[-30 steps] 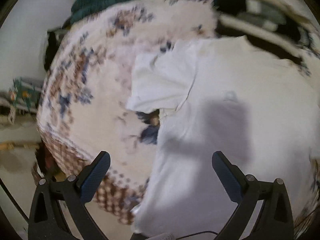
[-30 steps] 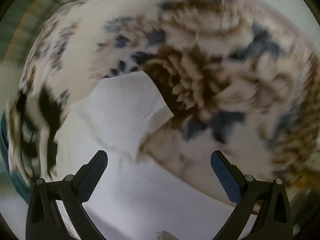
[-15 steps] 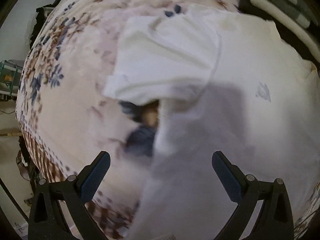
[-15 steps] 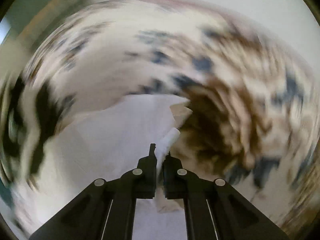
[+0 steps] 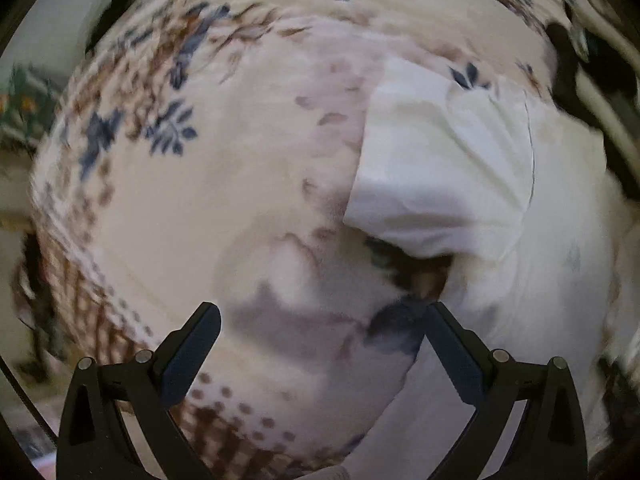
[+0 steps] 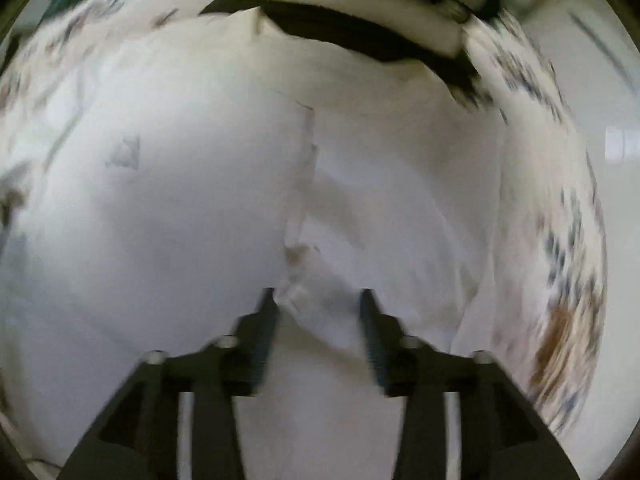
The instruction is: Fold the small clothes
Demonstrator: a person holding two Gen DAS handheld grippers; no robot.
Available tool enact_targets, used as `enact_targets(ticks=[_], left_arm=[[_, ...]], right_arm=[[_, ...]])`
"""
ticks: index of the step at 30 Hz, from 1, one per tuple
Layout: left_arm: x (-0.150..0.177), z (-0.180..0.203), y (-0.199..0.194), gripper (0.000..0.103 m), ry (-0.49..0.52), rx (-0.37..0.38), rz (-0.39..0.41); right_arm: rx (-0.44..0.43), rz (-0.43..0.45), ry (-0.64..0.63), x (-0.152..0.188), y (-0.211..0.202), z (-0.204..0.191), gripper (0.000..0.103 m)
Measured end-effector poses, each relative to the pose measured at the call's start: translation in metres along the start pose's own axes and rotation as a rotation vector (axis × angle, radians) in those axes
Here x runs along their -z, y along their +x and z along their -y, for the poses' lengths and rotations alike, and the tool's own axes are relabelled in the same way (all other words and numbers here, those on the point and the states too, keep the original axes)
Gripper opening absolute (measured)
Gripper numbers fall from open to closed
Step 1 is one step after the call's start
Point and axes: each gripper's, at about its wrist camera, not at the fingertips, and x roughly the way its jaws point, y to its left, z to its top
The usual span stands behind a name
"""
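We see the white shirt [image 5: 448, 176] spread on the floral bedspread [image 5: 224, 184], sleeve edge lifted. Our left hand-held gripper [image 5: 320, 340] gapes wide over bare bedspread; the right hand-held gripper [image 6: 316, 300] stands partly parted over a shirt fold.

shirt [image 5: 460, 168]: plain white | bedspread [image 5: 200, 200]: cream with blue and brown flowers, brown dotted border

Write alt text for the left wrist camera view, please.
An open left gripper hovers over a floral bedspread, its fingers empty. A white T-shirt lies to the right, its short sleeve spread out toward the middle of the picture.
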Motion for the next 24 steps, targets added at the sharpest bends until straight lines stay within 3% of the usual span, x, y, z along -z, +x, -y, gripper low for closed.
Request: enact_targets(ticks=[4, 8, 10, 11, 12, 14, 16, 19, 24], left_arm=[[-0.019, -0.011, 0.015, 0.103, -0.147, 0.184, -0.049], [-0.037, -0.018, 0.046, 0.1, -0.371, 0.414, -0.138], [-0.044, -0.013, 0.055, 0.085, -0.446, 0.468, -0.142], [-0.049, -0.01, 0.057, 0.061, -0.469, 0.454, -0.119], [-0.052, -0.006, 0.054, 0.03, -0.466, 0.44, -0.096], [-0.061, 0.001, 0.047, 0.006, -0.436, 0.382, -0.024], [-0.071, 0.015, 0.025, 0.006, -0.349, 0.302, 0.113], [-0.076, 0.055, -0.002, 0.006, -0.133, 0.27, 0.245], [-0.045, 0.14, -0.021, 0.005, 0.206, 0.325, 0.31]], right_arm=[[-0.089, -0.038, 0.238, 0.01, -0.011, 0.045, 0.056], [-0.069, -0.077, 0.378, 0.017, -0.007, 0.07, 0.056], [-0.069, -0.092, 0.436, 0.018, -0.002, 0.081, 0.056], [-0.064, -0.097, 0.461, 0.017, 0.0, 0.085, 0.056], [-0.06, -0.099, 0.48, 0.016, 0.002, 0.088, 0.056], [-0.056, -0.098, 0.497, 0.016, 0.003, 0.09, 0.056], [-0.048, -0.097, 0.506, 0.015, 0.003, 0.091, 0.056], [-0.046, -0.12, 0.519, 0.021, 0.008, 0.087, 0.056], [-0.055, -0.138, 0.53, 0.034, 0.005, 0.078, 0.056]])
